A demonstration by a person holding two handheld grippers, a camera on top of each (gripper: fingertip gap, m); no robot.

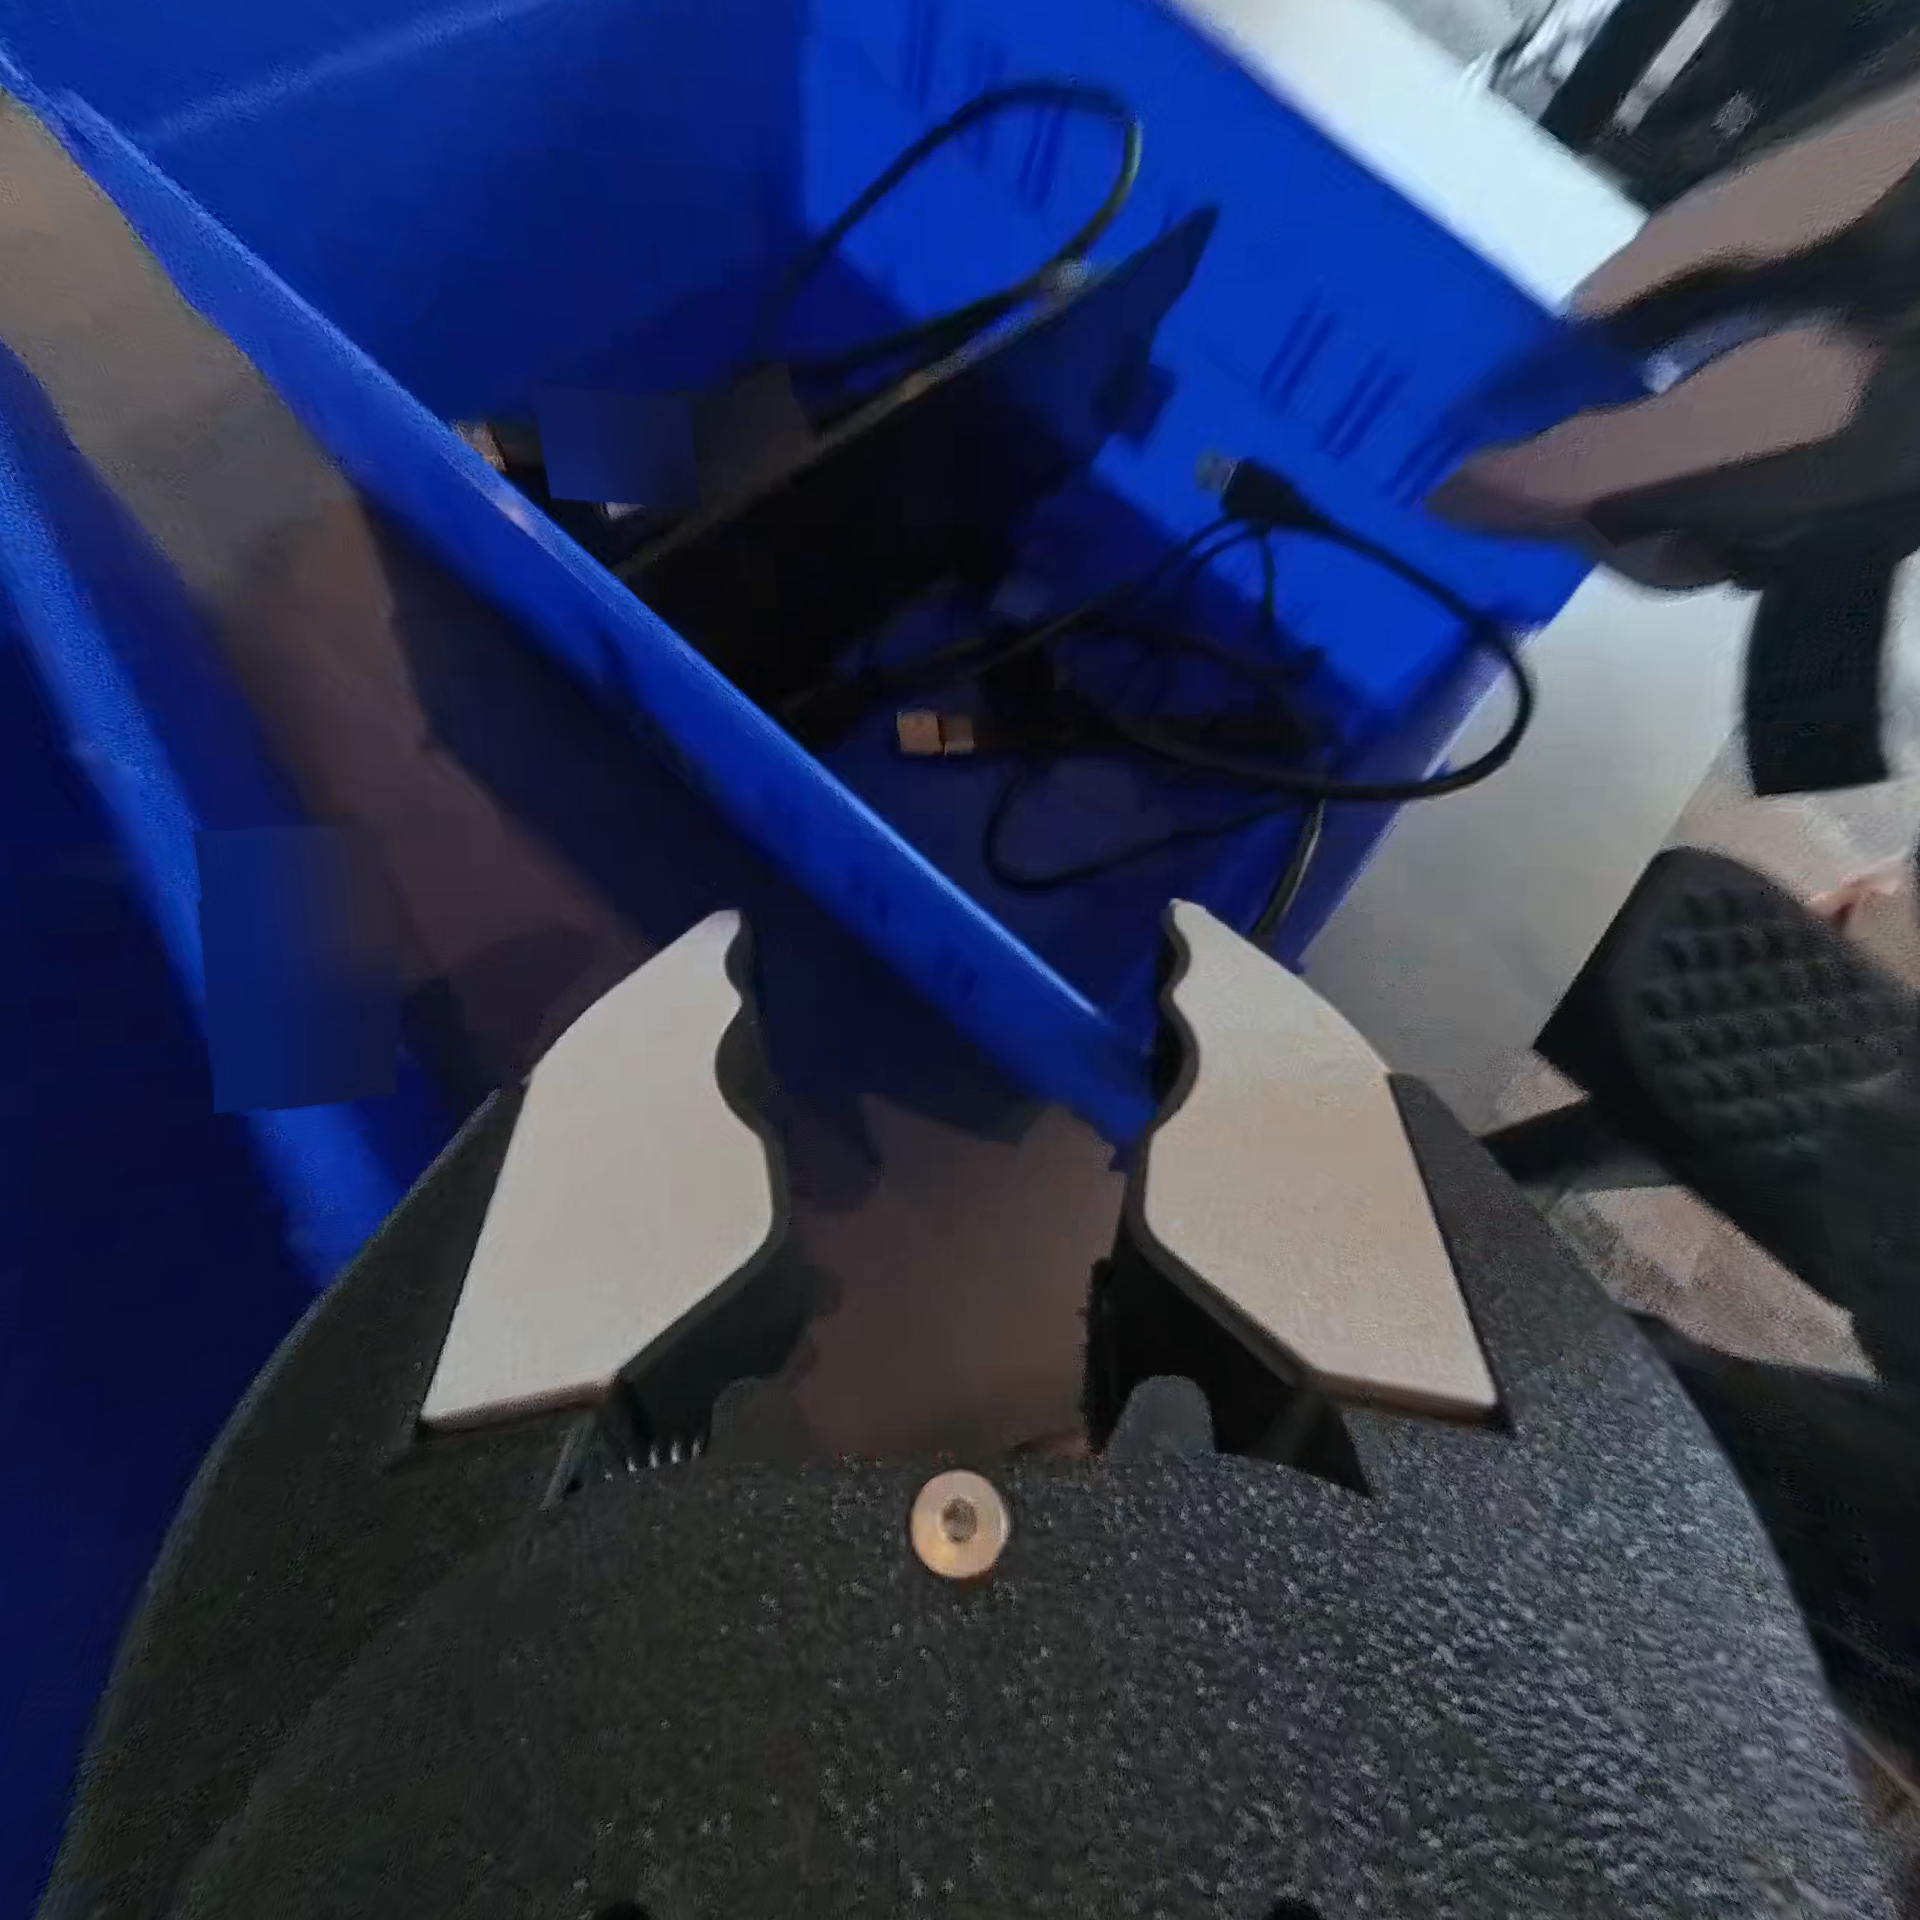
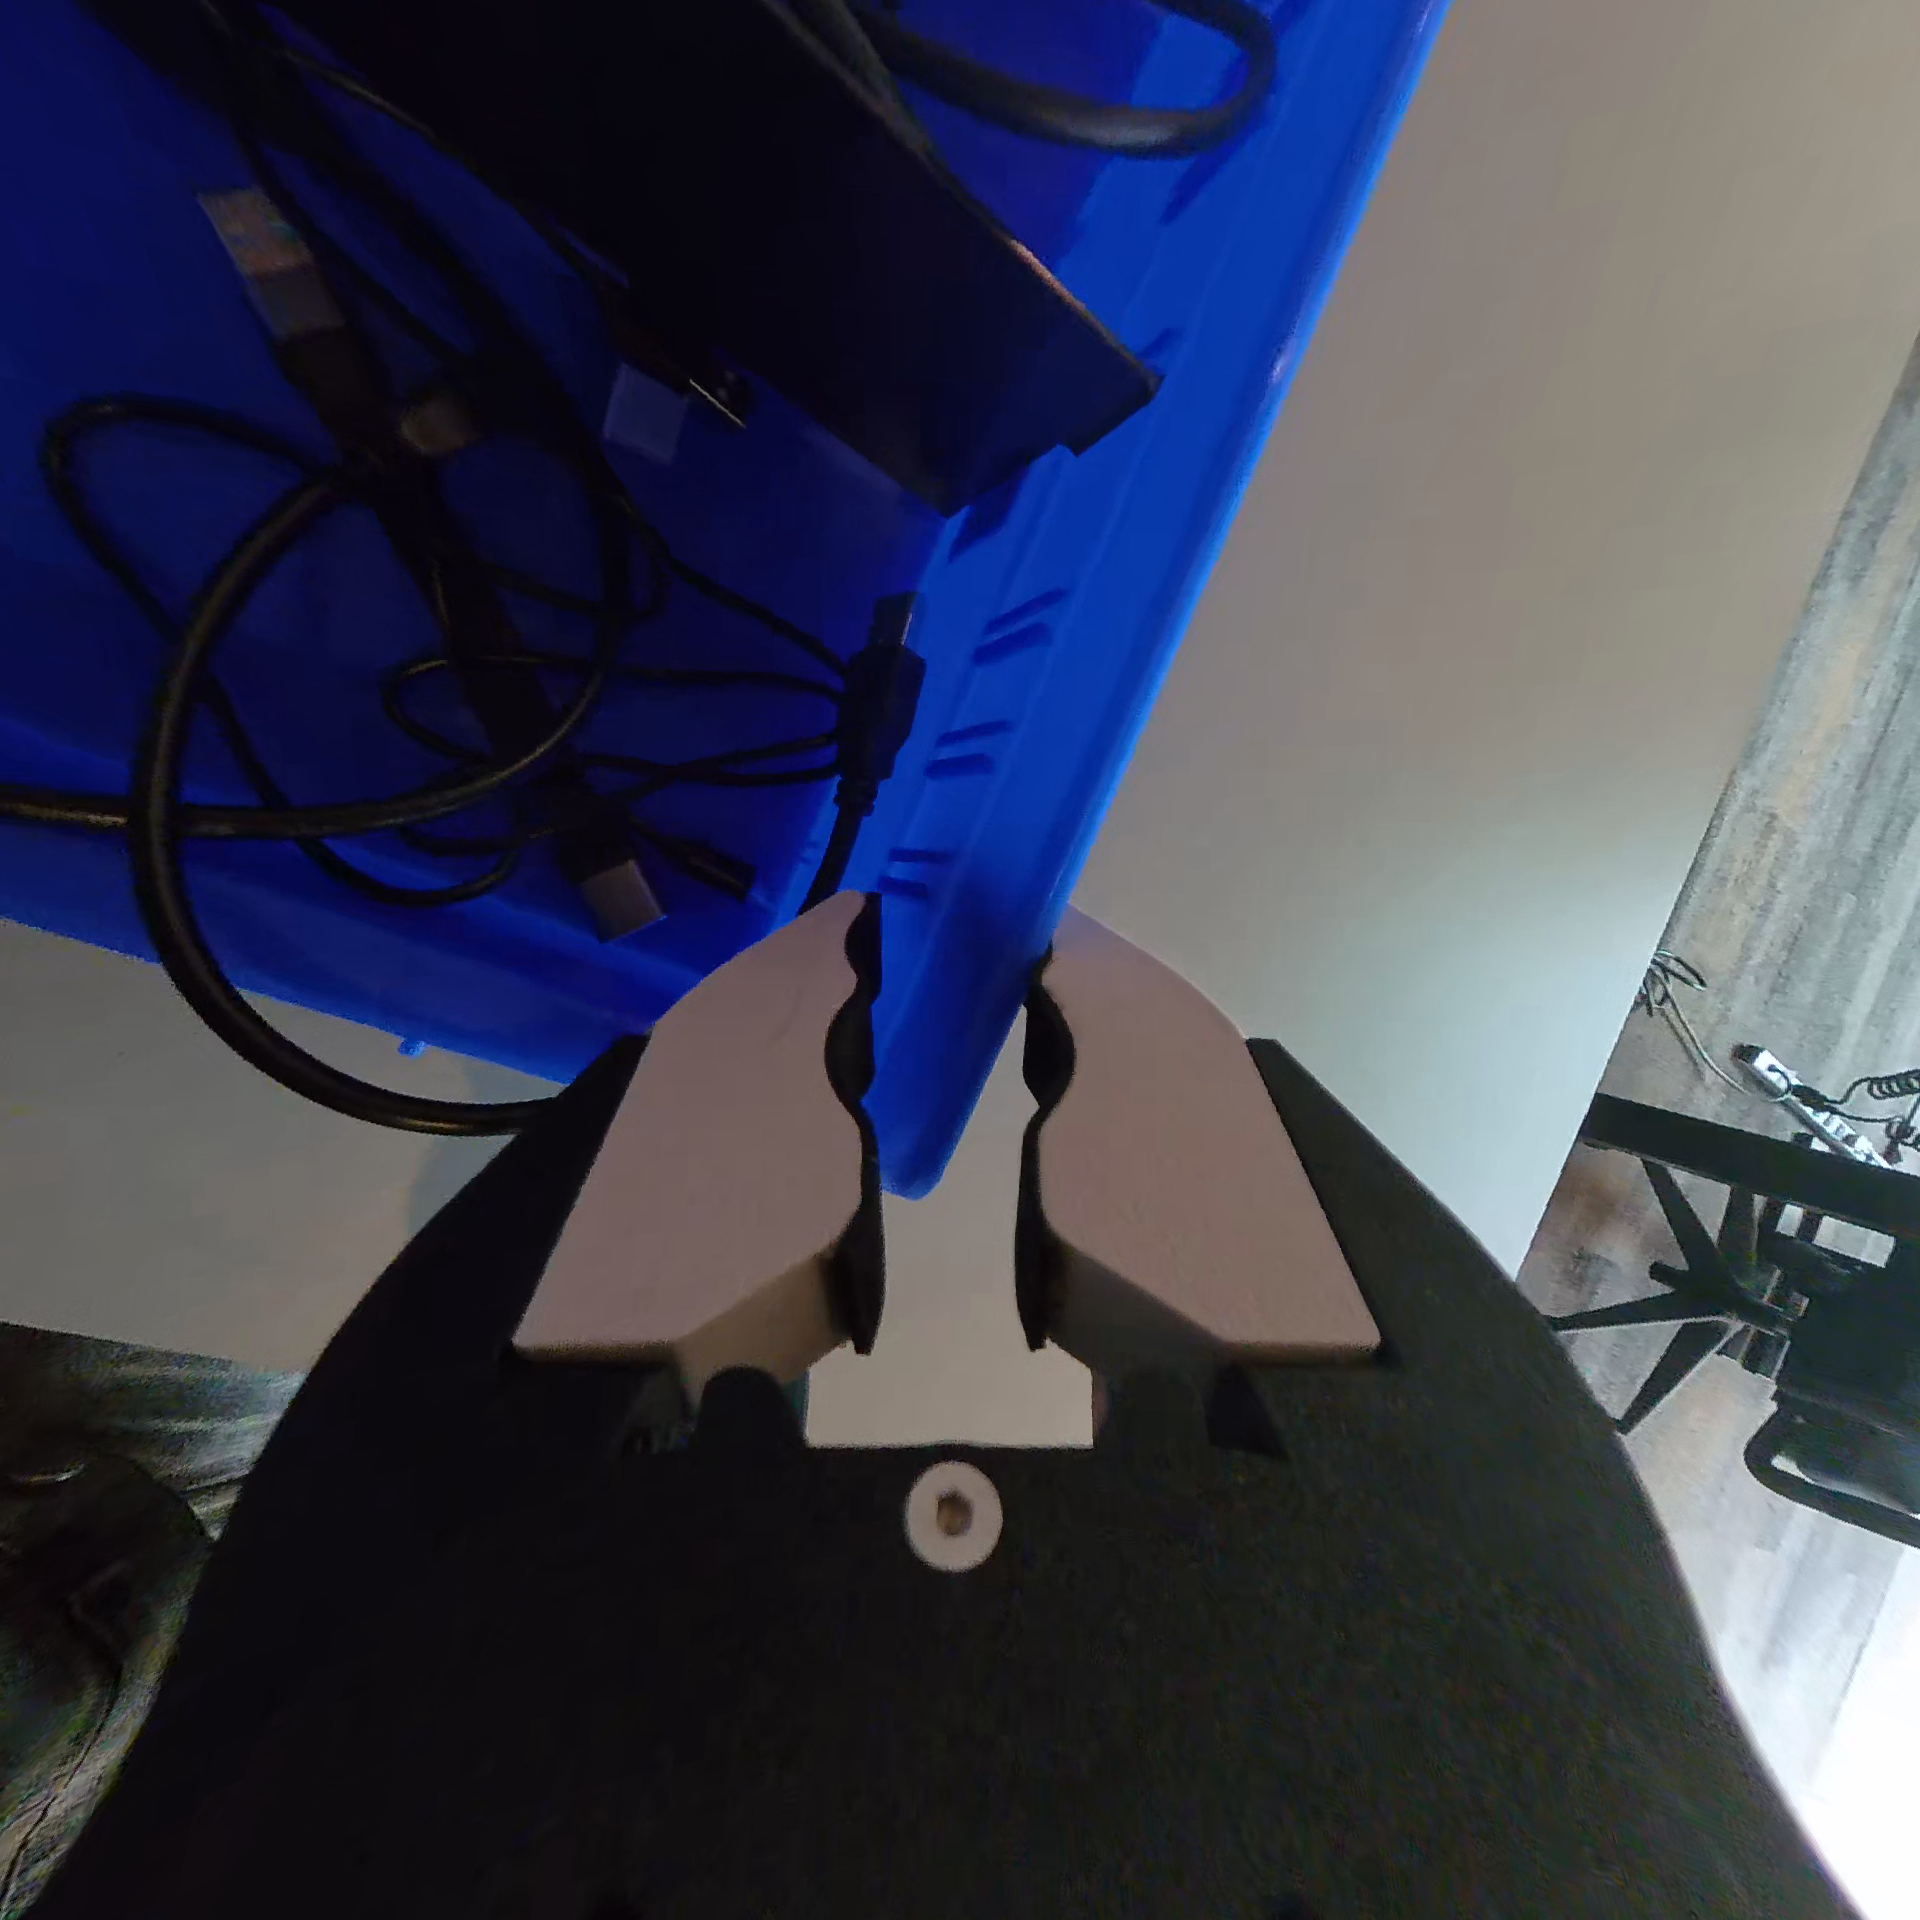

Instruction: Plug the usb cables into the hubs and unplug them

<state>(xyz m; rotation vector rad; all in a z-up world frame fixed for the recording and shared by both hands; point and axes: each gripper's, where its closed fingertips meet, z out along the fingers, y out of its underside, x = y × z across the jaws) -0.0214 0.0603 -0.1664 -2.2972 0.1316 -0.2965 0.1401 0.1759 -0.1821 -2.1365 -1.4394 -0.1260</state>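
Observation:
A blue plastic bin (image 1: 665, 634) holds a long black hub (image 2: 727, 208), also in the left wrist view (image 1: 831, 520), and tangled black USB cables (image 2: 343, 665) (image 1: 1143, 707). One plug (image 2: 888, 665) leans on the bin's wall. One cable loop (image 2: 239, 997) hangs over the bin's edge onto the table. My right gripper (image 2: 956, 920) is shut on the bin's rim (image 2: 966, 831) near a corner. It shows blurred at the far rim in the left wrist view (image 1: 1714, 436). My left gripper (image 1: 956, 920) is open and straddles the near rim's corner (image 1: 1101, 1070). The left view is motion-blurred.
The bin rests on a white table (image 2: 1403, 623) whose edge runs down the right side. Beyond it are a grey floor and a black chair base (image 2: 1714, 1268). A black textured object (image 1: 1745, 1039) lies right of my left gripper.

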